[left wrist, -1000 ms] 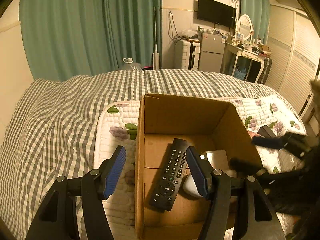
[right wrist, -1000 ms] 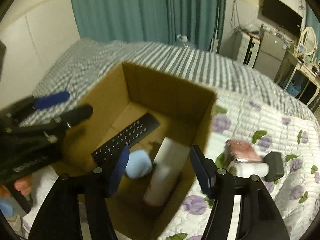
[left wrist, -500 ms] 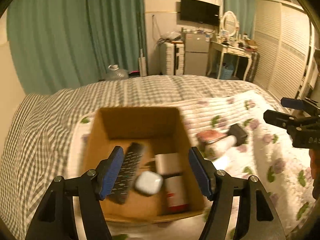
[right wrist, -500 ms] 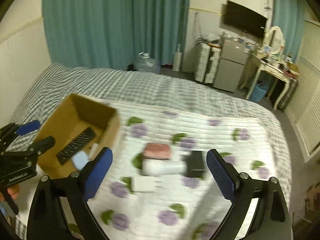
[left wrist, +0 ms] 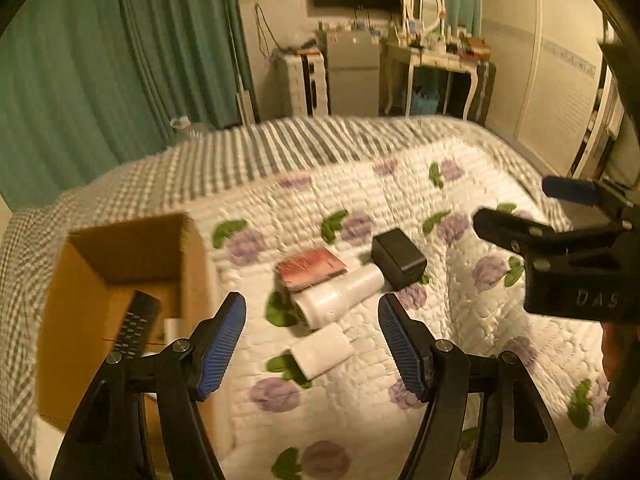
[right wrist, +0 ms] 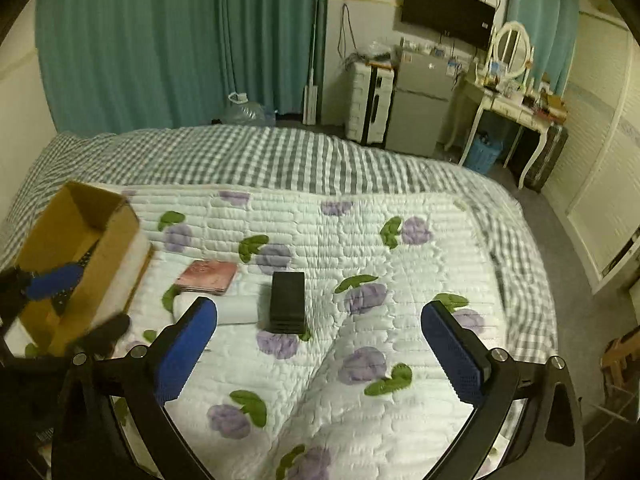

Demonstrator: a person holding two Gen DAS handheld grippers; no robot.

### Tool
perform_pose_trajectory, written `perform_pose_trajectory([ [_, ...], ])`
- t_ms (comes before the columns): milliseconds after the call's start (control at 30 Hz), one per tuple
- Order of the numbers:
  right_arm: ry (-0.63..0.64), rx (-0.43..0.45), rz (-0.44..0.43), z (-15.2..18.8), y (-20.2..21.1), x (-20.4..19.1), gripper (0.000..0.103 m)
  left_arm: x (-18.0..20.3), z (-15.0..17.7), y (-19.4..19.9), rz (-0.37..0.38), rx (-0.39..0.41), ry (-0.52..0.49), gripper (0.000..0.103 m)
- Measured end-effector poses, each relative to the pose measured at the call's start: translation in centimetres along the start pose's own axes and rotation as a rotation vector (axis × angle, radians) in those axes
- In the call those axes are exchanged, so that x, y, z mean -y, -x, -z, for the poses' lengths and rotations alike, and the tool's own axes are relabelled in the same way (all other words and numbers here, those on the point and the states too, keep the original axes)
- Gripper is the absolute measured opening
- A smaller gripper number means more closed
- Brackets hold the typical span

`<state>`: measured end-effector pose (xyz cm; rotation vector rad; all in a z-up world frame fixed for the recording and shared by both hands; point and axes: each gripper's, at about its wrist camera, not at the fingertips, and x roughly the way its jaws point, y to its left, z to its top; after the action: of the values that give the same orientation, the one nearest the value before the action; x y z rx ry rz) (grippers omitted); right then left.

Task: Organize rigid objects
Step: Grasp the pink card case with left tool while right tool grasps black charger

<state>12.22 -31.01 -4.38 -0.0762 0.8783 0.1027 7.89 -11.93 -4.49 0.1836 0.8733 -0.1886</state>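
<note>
A cardboard box (left wrist: 192, 252) (right wrist: 120, 248) sits at the left of the floral quilt with a black remote (left wrist: 134, 324) inside. On the quilt lie a pink booklet (left wrist: 312, 268) (right wrist: 206, 276), a white cylinder (left wrist: 340, 298) (right wrist: 238, 310), a black box (left wrist: 398, 258) (right wrist: 287, 296) and a small white box (left wrist: 322, 350). My left gripper (left wrist: 312, 346) is open and empty above the small white box. My right gripper (right wrist: 320, 354) is open and empty, raised above the quilt to the right of the black box; it also shows in the left wrist view (left wrist: 532, 216).
The floral quilt (right wrist: 400, 280) covers a grey checked bedspread (right wrist: 260, 156). Teal curtains (right wrist: 160, 40), a small fridge (right wrist: 416, 116), a dressing table (right wrist: 516, 108) and a wall TV (right wrist: 446, 10) stand beyond the bed.
Both grippers have swung right, away from the box and toward the objects lying on the quilt. The right gripper has pulled back and risen. Both stay open.
</note>
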Motion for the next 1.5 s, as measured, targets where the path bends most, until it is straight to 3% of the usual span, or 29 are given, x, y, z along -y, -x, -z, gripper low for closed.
perform_pose_trajectory([
  [200, 0.025, -0.084, -0.042, -0.9, -6.8, -0.5, 0.101, 0.3, 0.4, -4.7, -0.036, -0.080, 0.018, 0.071],
  [333, 0.001, -0.202, -0.106, -0.6, -12.0, -0.5, 0.074, 0.0, 0.8, -6.7, -0.061, -0.103, 0.006, 0.071],
  [433, -0.008, -0.264, -0.139, -0.3, -14.8, -0.7, 0.067, -0.8, 0.9, -7.9, -0.075, -0.119, 0.028, 0.071],
  [500, 0.006, -0.308, -0.156, 0.0, -16.3, -1.3, 0.059, -0.9, 0.8, -8.4, -0.068, -0.126, 0.037, 0.071],
  [567, 0.015, -0.338, -0.174, 0.4, -17.2, -1.6, 0.044, -0.6, 0.7, -8.9, -0.080, -0.130, 0.027, 0.071],
  [600, 0.015, -0.349, -0.183, 0.5, -17.5, -1.7, 0.042, -0.4, 0.5, -9.0, -0.079, -0.131, 0.024, 0.071],
  [867, -0.018, -0.266, -0.135, -1.0, -15.8, 0.6, 0.039, 0.2, -1.4, -10.0, -0.039, -0.131, 0.045, 0.071],
  [1267, -0.019, -0.270, -0.122, -1.1, -16.2, 1.8, 0.039, -1.0, -3.6, -16.4, -0.055, -0.245, 0.167, 0.072],
  [1500, -0.008, -0.271, -0.119, -1.0, -16.3, 1.5, 0.039, -0.3, -3.9, -17.8, -0.087, -0.254, 0.131, 0.073],
])
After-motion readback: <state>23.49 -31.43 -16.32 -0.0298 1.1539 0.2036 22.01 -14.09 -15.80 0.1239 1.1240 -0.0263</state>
